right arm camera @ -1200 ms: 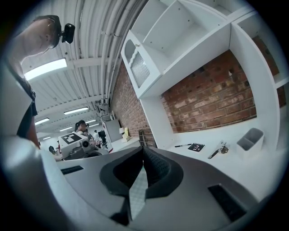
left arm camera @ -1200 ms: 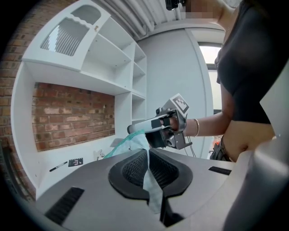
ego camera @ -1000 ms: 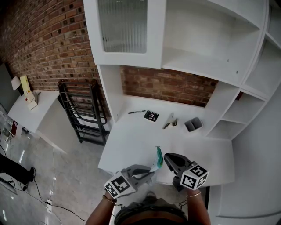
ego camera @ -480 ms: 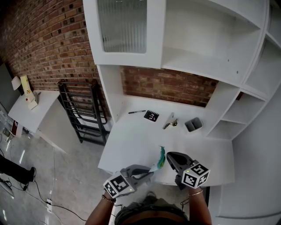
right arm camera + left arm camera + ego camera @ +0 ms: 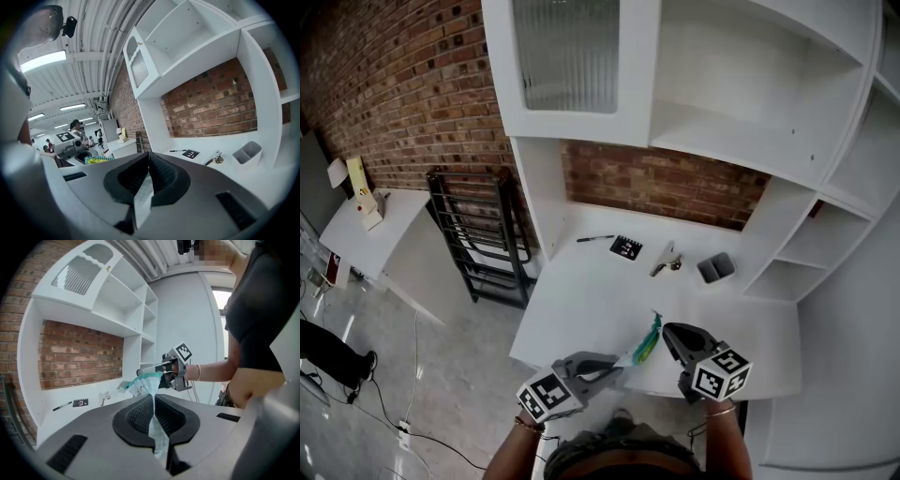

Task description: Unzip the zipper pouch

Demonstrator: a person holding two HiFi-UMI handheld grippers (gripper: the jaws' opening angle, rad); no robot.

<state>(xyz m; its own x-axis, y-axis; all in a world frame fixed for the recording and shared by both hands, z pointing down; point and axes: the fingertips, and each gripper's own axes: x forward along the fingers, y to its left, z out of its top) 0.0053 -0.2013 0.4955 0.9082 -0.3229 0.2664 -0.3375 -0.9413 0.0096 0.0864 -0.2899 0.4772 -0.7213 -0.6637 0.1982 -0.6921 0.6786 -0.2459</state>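
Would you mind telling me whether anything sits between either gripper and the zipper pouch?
Nothing visible does: the left gripper and the right gripper are each shut on the zipper pouch, which hangs between them.

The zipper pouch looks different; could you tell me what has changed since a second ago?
The zipper pouch has tipped from nearly upright to a slant, its green top leaning rightward, as the right hand-held gripper edged slightly right. The left hand-held gripper kept its place; both stay shut on the pouch.
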